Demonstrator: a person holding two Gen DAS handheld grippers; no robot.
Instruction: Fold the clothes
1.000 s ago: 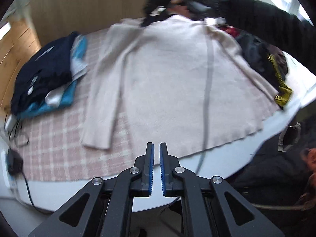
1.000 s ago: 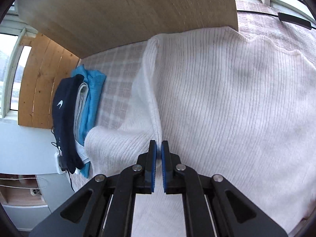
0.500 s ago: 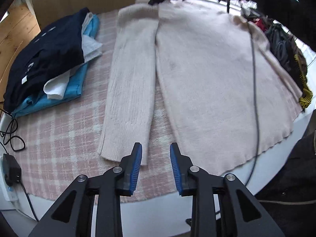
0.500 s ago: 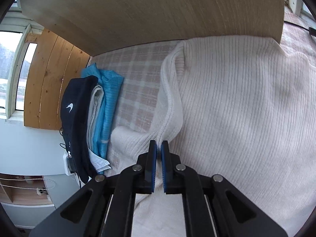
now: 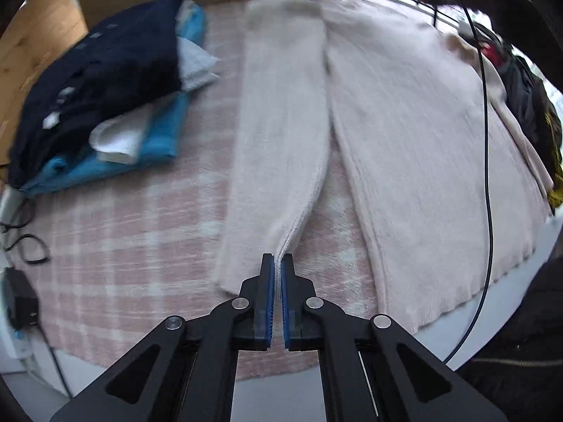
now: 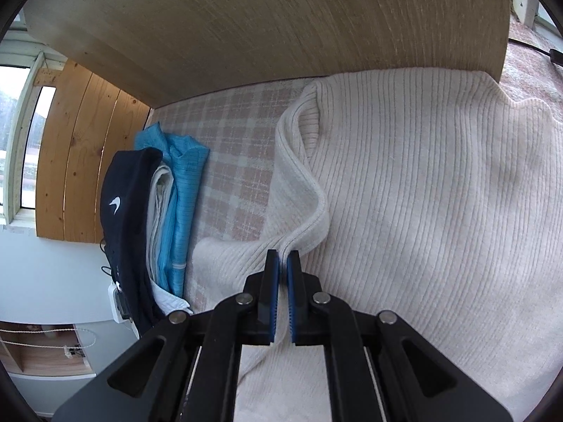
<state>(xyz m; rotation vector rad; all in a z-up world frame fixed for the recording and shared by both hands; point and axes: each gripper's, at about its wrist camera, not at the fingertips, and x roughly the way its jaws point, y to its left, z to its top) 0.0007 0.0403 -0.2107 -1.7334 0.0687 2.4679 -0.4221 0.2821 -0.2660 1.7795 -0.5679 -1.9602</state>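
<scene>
A cream ribbed sweater (image 5: pixel 415 133) lies spread flat on a pink plaid blanket (image 5: pixel 133 232). Its left sleeve (image 5: pixel 281 133) lies stretched alongside the body. My left gripper (image 5: pixel 278 263) is shut on the cuff end of that sleeve and lifts its edge slightly. In the right wrist view the sweater (image 6: pixel 440 211) fills the right side. My right gripper (image 6: pixel 283 260) is shut on a raised fold of the sleeve near the shoulder (image 6: pixel 299 190).
A stack of folded clothes, navy on white on blue (image 5: pixel 105 98), lies left of the sweater and also shows in the right wrist view (image 6: pixel 151 218). A wooden headboard (image 6: pixel 281 28) stands behind. Dark clothes (image 5: pixel 527 105) lie at the right. A black cable (image 5: pixel 487 176) hangs across the sweater.
My left gripper opened, moved forward to the sleeve's cuff and closed on it. My right gripper stayed shut on the shoulder fold and drew it up and sideways.
</scene>
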